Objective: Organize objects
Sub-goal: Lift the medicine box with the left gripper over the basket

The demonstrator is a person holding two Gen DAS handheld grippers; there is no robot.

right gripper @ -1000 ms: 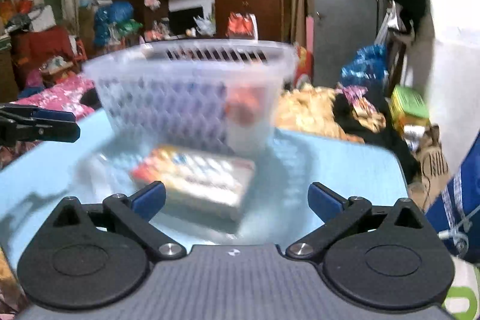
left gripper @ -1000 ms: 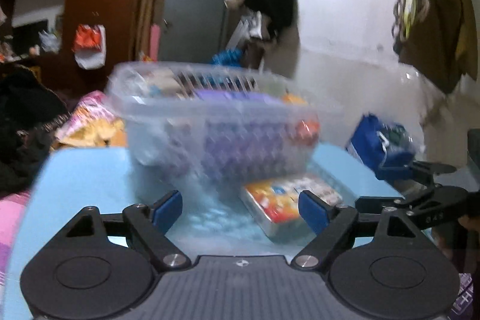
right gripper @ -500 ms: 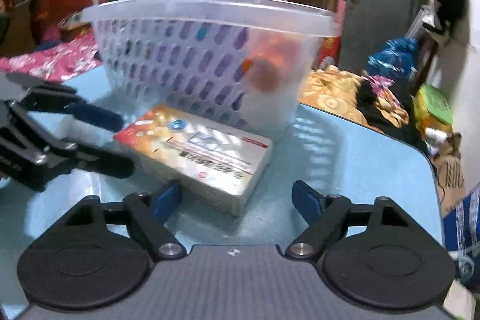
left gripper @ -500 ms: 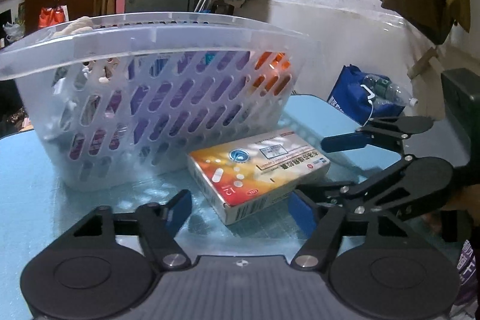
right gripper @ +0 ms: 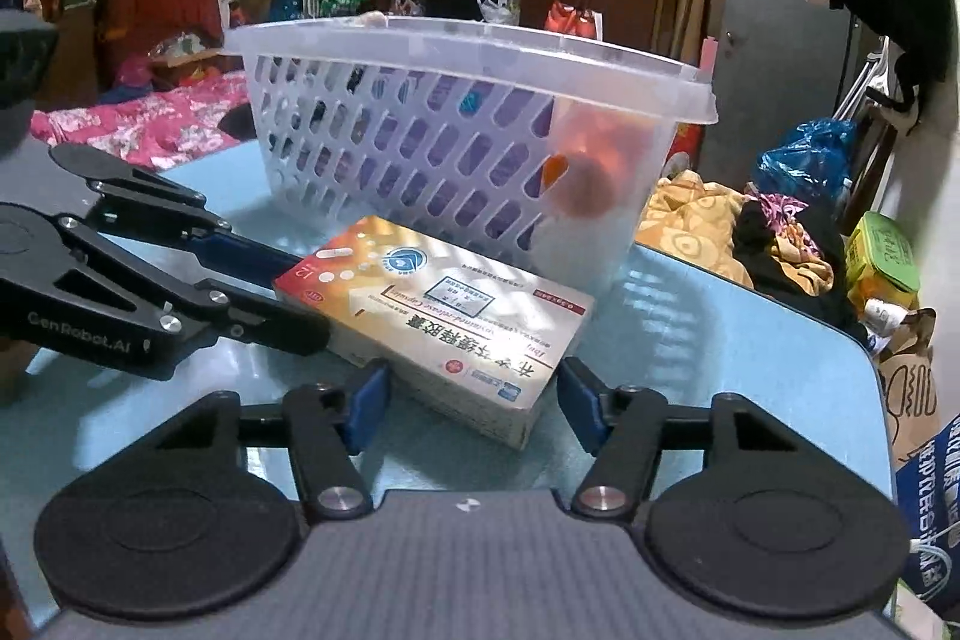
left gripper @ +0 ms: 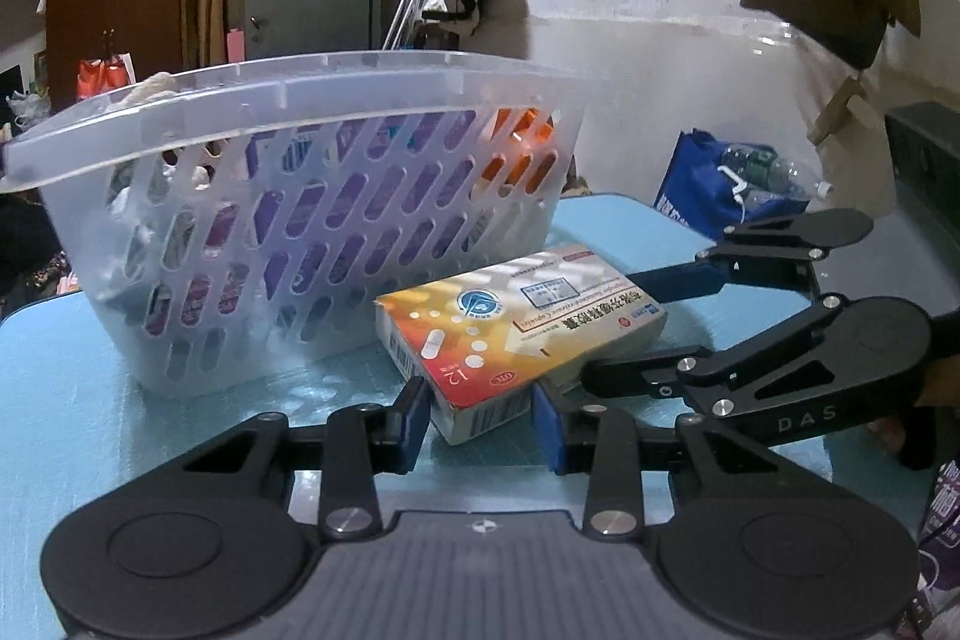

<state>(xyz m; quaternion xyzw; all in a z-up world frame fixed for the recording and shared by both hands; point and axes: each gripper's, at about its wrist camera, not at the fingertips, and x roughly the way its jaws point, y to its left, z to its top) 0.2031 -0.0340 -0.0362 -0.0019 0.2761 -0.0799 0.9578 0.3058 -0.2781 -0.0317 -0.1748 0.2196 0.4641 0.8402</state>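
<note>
Mostly the basket [left gripper: 312, 220] hides its own contents: through the slotted wall only purple and orange shapes can be made out, and I cannot tell what they are. Its far side is cut off by its near wall in both views.

The box [left gripper: 516, 322] is a flat carton, orange fading to white, with a round blue logo, white pill drawings and dark printed characters. It lies flat on the blue desk [left gripper: 60, 400] just in front of the basket, in the middle of both frames.

The left claw [left gripper: 480, 418] has one short end of the box between its blue pads; its jaws have just been closing, and both pads seem to touch the carton. The right claw [right gripper: 474, 400] has the other end between its pads, also just closing, but a gap still shows at the right pad.

Only the right view shows the bed [right gripper: 150, 124] with pink cloth at upper left and the yellow blanket [right gripper: 690, 220] at right. Only the left view shows the white wall and the blue bag [left gripper: 708, 190] with bottles.
</note>
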